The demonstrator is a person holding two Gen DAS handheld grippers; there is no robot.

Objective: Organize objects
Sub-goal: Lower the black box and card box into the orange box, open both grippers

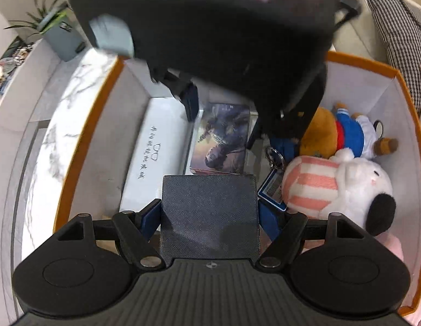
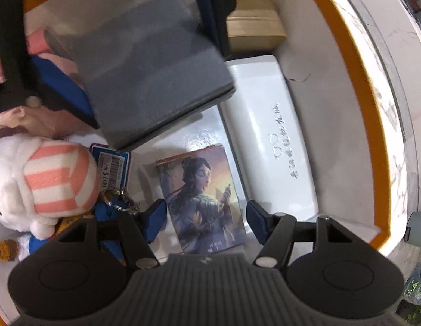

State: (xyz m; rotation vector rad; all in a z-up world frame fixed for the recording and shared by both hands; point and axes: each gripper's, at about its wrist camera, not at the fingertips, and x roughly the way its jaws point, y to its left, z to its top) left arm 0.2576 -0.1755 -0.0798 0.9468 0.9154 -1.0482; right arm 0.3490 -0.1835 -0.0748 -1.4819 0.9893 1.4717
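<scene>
left tongs clench a dark grey box; right tongs, released, straddle a portrait card; tag reads "$100".

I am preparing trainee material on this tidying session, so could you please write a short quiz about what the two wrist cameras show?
1. True or false: the left gripper is empty.
2. Which item lies below the open right gripper, framed by its fingers? A: a white glasses case. B: an illustrated card. C: a striped plush toy.
3. What colour is the rim of the storage box?

Key
1. False: it is shut on a grey box.
2. B.
3. Orange.
</scene>
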